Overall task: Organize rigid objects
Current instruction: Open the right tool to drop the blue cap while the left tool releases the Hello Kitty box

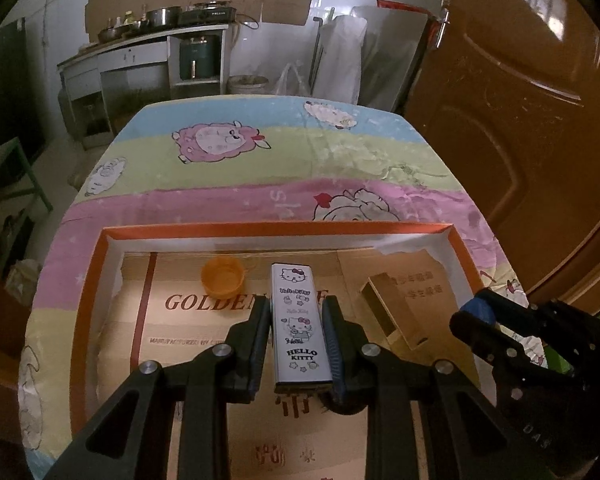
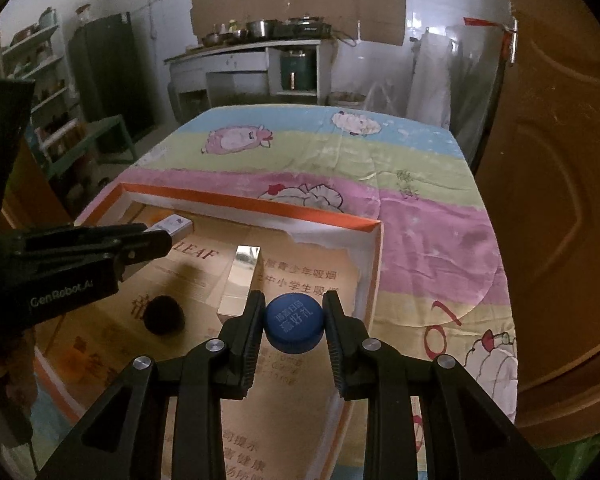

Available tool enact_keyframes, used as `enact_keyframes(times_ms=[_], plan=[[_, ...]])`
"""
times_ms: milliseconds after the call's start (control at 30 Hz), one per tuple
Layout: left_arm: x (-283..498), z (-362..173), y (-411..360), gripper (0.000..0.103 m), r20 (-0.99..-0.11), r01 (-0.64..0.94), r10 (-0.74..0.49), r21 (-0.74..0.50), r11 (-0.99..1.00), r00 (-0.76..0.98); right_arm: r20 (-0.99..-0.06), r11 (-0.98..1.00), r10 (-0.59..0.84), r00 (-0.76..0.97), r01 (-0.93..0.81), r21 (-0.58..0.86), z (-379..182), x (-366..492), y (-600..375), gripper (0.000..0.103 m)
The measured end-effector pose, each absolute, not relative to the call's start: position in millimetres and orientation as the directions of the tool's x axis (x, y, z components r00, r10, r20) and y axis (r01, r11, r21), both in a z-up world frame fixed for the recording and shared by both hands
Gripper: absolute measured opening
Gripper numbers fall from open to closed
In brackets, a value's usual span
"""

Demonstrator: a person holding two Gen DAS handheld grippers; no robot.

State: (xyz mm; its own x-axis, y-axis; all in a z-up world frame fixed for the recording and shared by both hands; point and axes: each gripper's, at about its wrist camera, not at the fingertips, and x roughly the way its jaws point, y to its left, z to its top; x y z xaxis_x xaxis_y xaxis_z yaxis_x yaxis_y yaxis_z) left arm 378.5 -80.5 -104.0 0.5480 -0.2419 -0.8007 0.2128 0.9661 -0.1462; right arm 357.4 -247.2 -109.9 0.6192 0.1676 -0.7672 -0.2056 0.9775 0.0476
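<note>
- Hello Kitty tin (image 1: 299,322), long, white and narrow, is clamped lengthwise between the pads of the left gripper (image 1: 296,332), above the middle of the box tray (image 1: 276,229).
- Its far end points toward the tray's far wall; its near end sits deep between the jaws. Whether it rests on the tray floor or is lifted off it, I cannot tell.
- From the right wrist view the same tin shows only as a pale end sticking out past the left gripper's fingers, near the tray's far left corner.
- Blue bottle cap (image 2: 294,322), with pale printed characters on its top, is pinched from both sides by the right gripper (image 2: 294,320), over the tray close to its right wall.
- In the left wrist view the right gripper enters at the right edge, over the tray's right rim, with a bit of the blue cap showing at its tip.
- Orange cup (image 1: 222,278), small and open-topped, sits on the tray floor toward the far left, just left of the tin's far end and apart from it.
- Gold carton (image 2: 240,280), a long shiny box, lies on the tray floor between the two grippers, just beyond the right gripper's left finger.
- The tray has an orange rim, white inner walls and a printed cardboard floor.
- It rests on a table covered by a striped cartoon sheet (image 1: 228,168), at the near end.
</note>
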Motion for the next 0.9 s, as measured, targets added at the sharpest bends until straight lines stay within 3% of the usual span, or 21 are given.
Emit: enact_keyframes(times_ms=[900], plan=[[390.3,-129.6,-83.5,0.027,-0.834,0.227,-0.263,-0.17,0.959,0.485,-0.822,0.972,0.155,0.549,-0.235,0.026,-135.3,372.2,-240.8,0.031]])
